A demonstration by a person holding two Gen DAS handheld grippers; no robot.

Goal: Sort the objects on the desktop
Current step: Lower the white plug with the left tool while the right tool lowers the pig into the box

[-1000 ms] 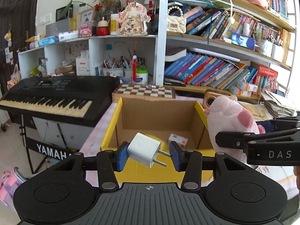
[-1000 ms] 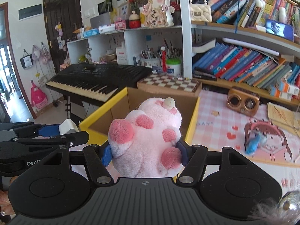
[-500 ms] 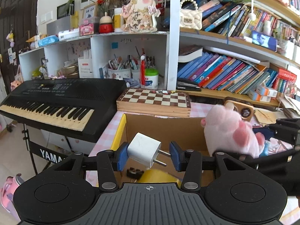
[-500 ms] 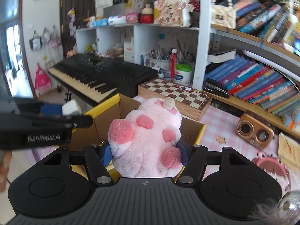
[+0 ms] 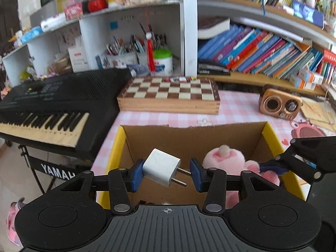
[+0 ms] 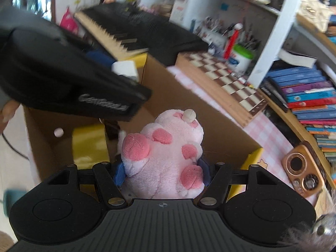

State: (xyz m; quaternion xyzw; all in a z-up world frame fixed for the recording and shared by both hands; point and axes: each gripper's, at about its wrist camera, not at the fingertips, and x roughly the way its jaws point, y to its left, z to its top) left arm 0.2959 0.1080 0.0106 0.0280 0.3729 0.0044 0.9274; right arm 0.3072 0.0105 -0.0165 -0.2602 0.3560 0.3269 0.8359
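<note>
Right now both claws hang over the open cardboard box (image 5: 195, 134) with its yellow flaps, which sits on the desk (image 5: 237, 109) under a pink checked cloth. The left claw (image 5: 166, 173) is clamped on a white charger plug (image 5: 161, 169), tilted, with its two metal prongs pointing toward the right-hand blue pad (image 5: 194, 175); the plug hangs above the box's left half. The right claw (image 6: 161, 171) is closed around a pink plush toy (image 6: 166, 155), gripping its lower body, and the toy is partly down inside the box, toward its right side. From the left claw's camera the toy (image 5: 226, 161) shows just right of the plug, with the right claw (image 5: 273, 167) reaching in from the right edge. From the right claw's camera the left claw (image 6: 117, 71) looms large and blurred at upper left, the white plug (image 6: 125, 68) peeking over it. Inside the box lies something yellow (image 6: 90, 145); I cannot tell what.

Behind the box a folded chessboard (image 5: 170, 93) rests on the desk, a black keyboard (image 5: 52, 105) stands to its left, and a small bronze radio (image 5: 280, 103) sits off to the right below the bookshelf (image 5: 262, 48).
</note>
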